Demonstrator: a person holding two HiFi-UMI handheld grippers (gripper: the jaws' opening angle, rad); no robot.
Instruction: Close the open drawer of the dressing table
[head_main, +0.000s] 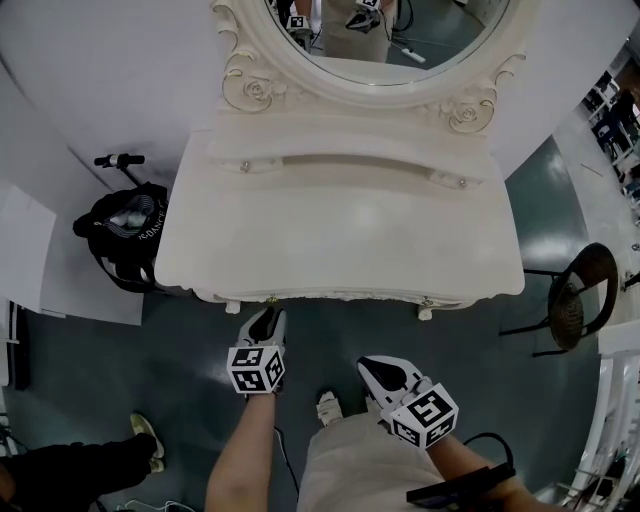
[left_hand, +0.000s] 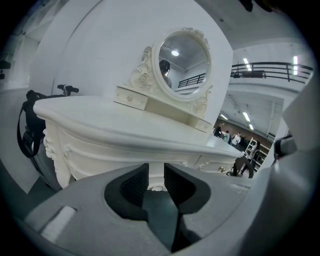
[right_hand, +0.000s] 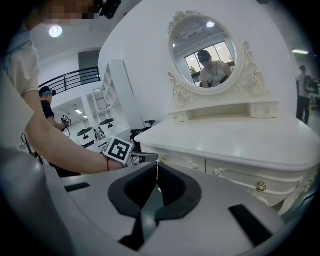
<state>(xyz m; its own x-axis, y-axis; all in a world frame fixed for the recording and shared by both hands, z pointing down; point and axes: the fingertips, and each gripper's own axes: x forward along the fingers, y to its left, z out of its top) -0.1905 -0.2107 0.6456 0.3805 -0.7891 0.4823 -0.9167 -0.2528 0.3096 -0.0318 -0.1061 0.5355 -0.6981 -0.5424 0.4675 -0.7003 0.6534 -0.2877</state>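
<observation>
The white dressing table (head_main: 340, 235) with its oval mirror (head_main: 385, 35) stands in front of me. Its front drawers look flush with the front, their brass knobs (right_hand: 260, 186) showing under the top's edge. My left gripper (head_main: 266, 318) sits just short of the front edge near the left knob (head_main: 272, 298). It is open, with a narrow gap and nothing between its pads (left_hand: 135, 185). My right gripper (head_main: 372, 368) hangs lower and farther from the table. Its jaws are shut and hold nothing (right_hand: 157, 167). The left gripper's marker cube (right_hand: 119, 149) shows in the right gripper view.
A black bag (head_main: 125, 225) and a scooter handlebar (head_main: 118, 160) sit by the table's left end. A dark round chair (head_main: 580, 300) stands at the right. Someone's shoe (head_main: 145, 440) is on the floor at lower left. People stand far off (left_hand: 235, 137).
</observation>
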